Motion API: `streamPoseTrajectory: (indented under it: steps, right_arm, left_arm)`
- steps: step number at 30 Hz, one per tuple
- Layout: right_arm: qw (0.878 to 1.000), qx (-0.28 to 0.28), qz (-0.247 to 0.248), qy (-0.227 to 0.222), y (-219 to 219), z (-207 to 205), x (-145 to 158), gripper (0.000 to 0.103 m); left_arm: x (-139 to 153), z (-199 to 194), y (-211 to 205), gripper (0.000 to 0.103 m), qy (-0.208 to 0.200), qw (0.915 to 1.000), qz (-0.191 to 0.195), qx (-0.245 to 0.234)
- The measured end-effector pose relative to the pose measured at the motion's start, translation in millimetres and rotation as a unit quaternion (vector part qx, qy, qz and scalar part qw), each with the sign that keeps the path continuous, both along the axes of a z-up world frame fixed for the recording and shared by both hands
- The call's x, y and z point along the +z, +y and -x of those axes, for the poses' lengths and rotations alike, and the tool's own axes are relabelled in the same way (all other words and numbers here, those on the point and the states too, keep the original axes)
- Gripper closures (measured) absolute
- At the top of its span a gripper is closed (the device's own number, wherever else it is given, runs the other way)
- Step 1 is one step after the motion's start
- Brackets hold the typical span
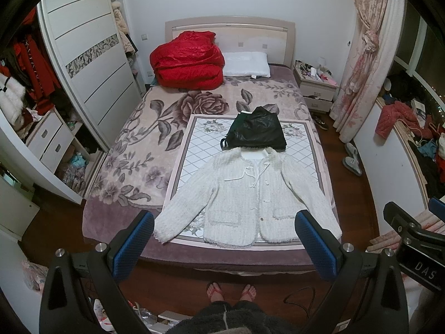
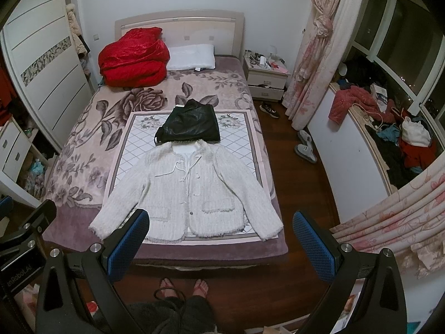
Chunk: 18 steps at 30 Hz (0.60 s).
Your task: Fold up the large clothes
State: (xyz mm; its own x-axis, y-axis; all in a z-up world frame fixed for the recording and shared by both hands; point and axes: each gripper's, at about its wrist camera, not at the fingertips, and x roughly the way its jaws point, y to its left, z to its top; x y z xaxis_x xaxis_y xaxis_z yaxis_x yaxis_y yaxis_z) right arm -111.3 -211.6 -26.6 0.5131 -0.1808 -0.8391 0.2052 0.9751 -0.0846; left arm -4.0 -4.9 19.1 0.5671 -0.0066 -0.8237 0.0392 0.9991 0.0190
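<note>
Two grippers w/ jaws wide; fuzzy white jacket (image 1: 244, 197) flat.

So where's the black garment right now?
The black garment lies folded mid-bed on the quilted mat, just beyond the white jacket's collar, toward the headboard.

red quilt (image 1: 187, 59), pillow (image 1: 246, 64), nightstand (image 1: 317, 87)

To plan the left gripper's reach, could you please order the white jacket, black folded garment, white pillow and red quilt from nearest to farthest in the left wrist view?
1. white jacket, spread at the bed's foot.
2. black folded garment, just beyond its collar.
3. white pillow and red quilt, side by side at the headboard; too close to call.
</note>
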Motion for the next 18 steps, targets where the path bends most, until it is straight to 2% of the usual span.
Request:
streamPoseTrajectory:
  steps: [18]
  right_arm:
    - [1.0, -0.001, 0.0, 0.0, -0.6, 0.2, -0.6, 0.0]
  left_arm:
    - [2.7, -1.0, -7.9, 0.0, 0.001, 1.0, 0.002, -0.002]
